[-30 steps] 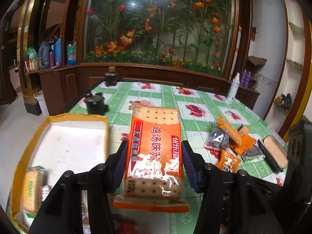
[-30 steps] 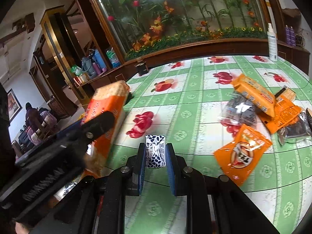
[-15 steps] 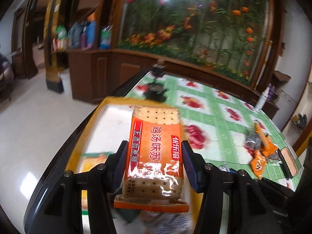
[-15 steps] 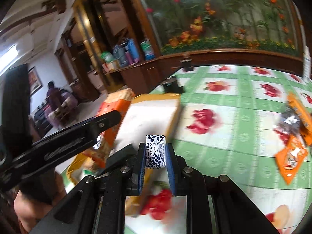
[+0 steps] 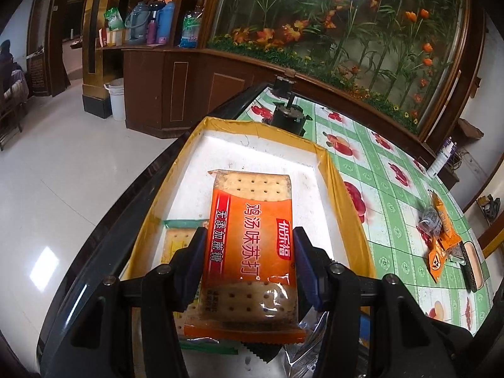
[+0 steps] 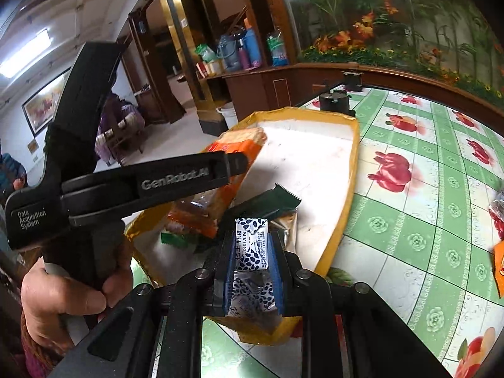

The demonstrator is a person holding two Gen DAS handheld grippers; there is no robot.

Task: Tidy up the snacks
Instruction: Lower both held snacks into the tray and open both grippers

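My left gripper is shut on an orange pack of soda crackers and holds it over the yellow-rimmed white tray. My right gripper is shut on a small white and dark-blue patterned snack packet and holds it over the tray's near corner. The left gripper with its orange pack shows in the right wrist view, to the left over the tray. A yellow-green cracker pack, a dark green packet and a silvery packet lie in the tray.
More snack packets lie in a heap at the table's far right. A black cup stands just beyond the tray. The table has a green cloth with red fruit prints. The table edge and floor lie left of the tray.
Both grippers have swung left from over the tablecloth to over the tray, each still shut on its packet. The loose snack heap now lies far to the right.
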